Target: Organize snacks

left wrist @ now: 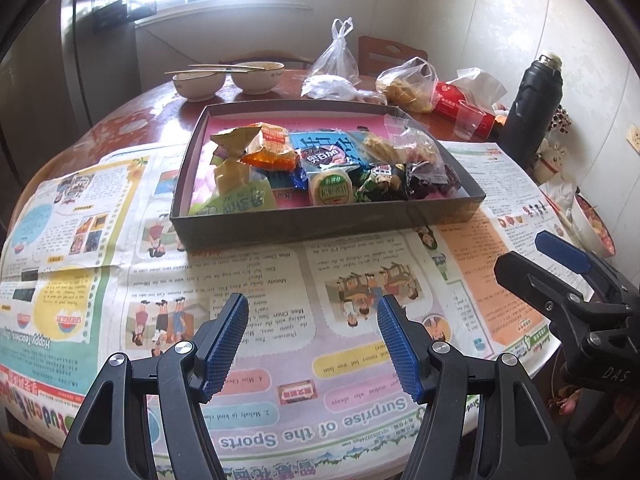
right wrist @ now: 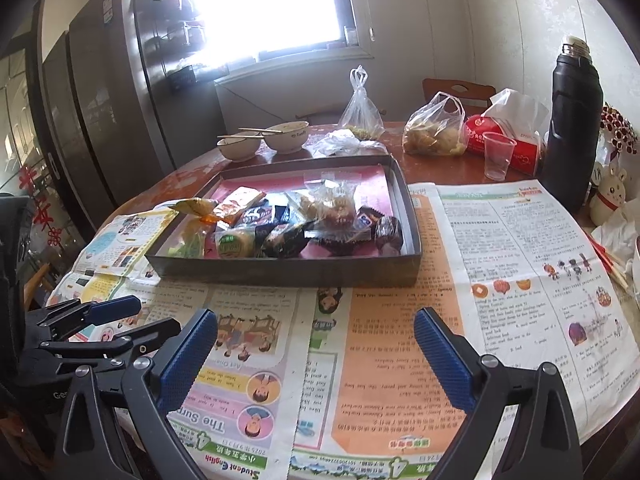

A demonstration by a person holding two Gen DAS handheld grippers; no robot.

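A shallow dark cardboard box (left wrist: pixel 320 224) (right wrist: pixel 288 270) sits on spread newspaper (left wrist: pixel 256 280) (right wrist: pixel 400 340) on a round table. Inside lies a heap of wrapped snacks (left wrist: pixel 320 164) (right wrist: pixel 288 224): yellow and orange packets at the left, a blue pack and a round green-labelled cake in the middle, dark wrapped pieces at the right. My left gripper (left wrist: pixel 312 312) hangs open over the newspaper, short of the box's near wall, with nothing between its fingers. My right gripper (right wrist: pixel 316 328) is open wide and empty, also short of the box. Each gripper shows at the edge of the other's view.
Behind the box stand two bowls with chopsticks (left wrist: pixel 228 78) (right wrist: pixel 264 140), tied plastic bags (left wrist: pixel 334 68) (right wrist: pixel 434 128), a red tissue pack (left wrist: pixel 460 106) (right wrist: pixel 508 146), a clear plastic cup (left wrist: pixel 468 118) (right wrist: pixel 497 156) and a tall black flask (left wrist: pixel 532 108) (right wrist: pixel 574 128). A chair back (right wrist: pixel 458 90) is beyond the table.
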